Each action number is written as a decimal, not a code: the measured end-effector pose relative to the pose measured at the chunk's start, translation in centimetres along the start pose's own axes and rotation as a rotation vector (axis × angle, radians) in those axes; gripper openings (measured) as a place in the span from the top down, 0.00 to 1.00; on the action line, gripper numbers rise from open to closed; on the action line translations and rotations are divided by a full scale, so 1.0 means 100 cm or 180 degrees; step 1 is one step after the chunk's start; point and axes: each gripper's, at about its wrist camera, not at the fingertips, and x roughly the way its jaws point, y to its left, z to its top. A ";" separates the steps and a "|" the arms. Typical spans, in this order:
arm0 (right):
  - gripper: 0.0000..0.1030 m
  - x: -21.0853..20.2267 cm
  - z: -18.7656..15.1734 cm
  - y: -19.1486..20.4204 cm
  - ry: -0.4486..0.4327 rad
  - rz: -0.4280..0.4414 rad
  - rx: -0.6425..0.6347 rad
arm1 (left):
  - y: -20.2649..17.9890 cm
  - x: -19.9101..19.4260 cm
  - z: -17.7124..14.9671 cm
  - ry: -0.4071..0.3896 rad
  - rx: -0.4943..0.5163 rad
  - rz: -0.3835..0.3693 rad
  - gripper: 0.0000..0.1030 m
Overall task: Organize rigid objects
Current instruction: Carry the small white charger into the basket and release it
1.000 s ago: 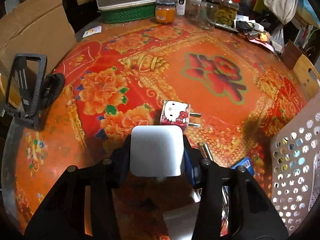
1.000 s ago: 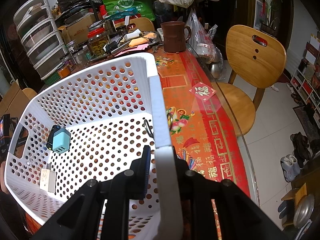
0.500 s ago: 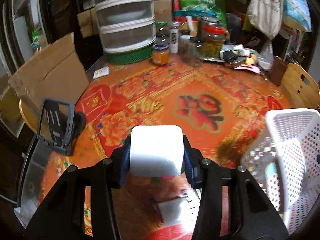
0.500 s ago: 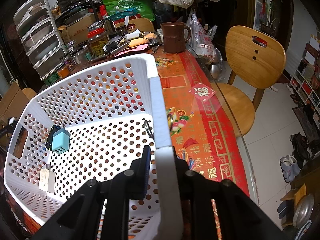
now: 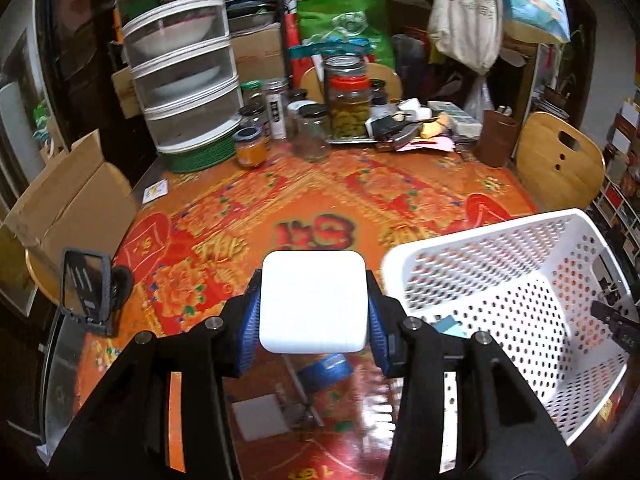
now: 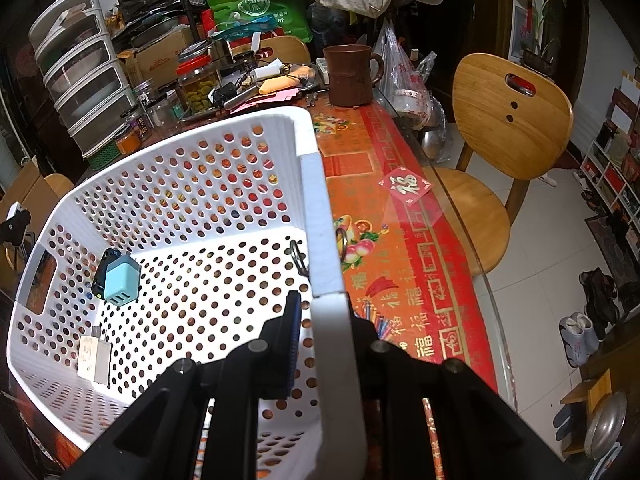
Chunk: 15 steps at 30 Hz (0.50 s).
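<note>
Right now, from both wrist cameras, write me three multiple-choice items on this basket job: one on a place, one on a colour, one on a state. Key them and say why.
1. Where does the light blue charger cube lie?
A. on the tablecloth
B. inside the white perforated basket
C. on the wooden chair

2. What colour is the block held in the left gripper?
A. white
B. green
C. black

3. What is the right gripper doing?
A. hanging open above the table
B. shut on the brown mug
C. shut on the basket's rim

Key: 1 B, the cube rests on the basket's holed floor near the left wall. 2 A, the white block with rounded corners sits between the blue finger pads. 3 C, the white rim runs between the closed fingers in the right wrist view.
</note>
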 end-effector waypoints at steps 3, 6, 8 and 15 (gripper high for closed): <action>0.85 0.000 0.000 0.000 0.0000 -0.0001 -0.0003 | -0.016 -0.004 0.001 -0.0001 0.0067 -0.0057 0.59; 0.85 -0.001 0.000 0.001 -0.0005 -0.0006 -0.0004 | -0.039 -0.006 0.001 0.0007 0.0168 -0.0111 0.59; 0.85 -0.001 0.000 0.001 -0.0010 -0.0013 -0.0005 | -0.053 -0.005 0.000 0.0025 0.0231 -0.0149 0.59; 0.85 -0.002 0.000 0.000 -0.0005 -0.0006 -0.0011 | -0.103 0.002 -0.007 0.0158 0.0449 -0.0327 0.59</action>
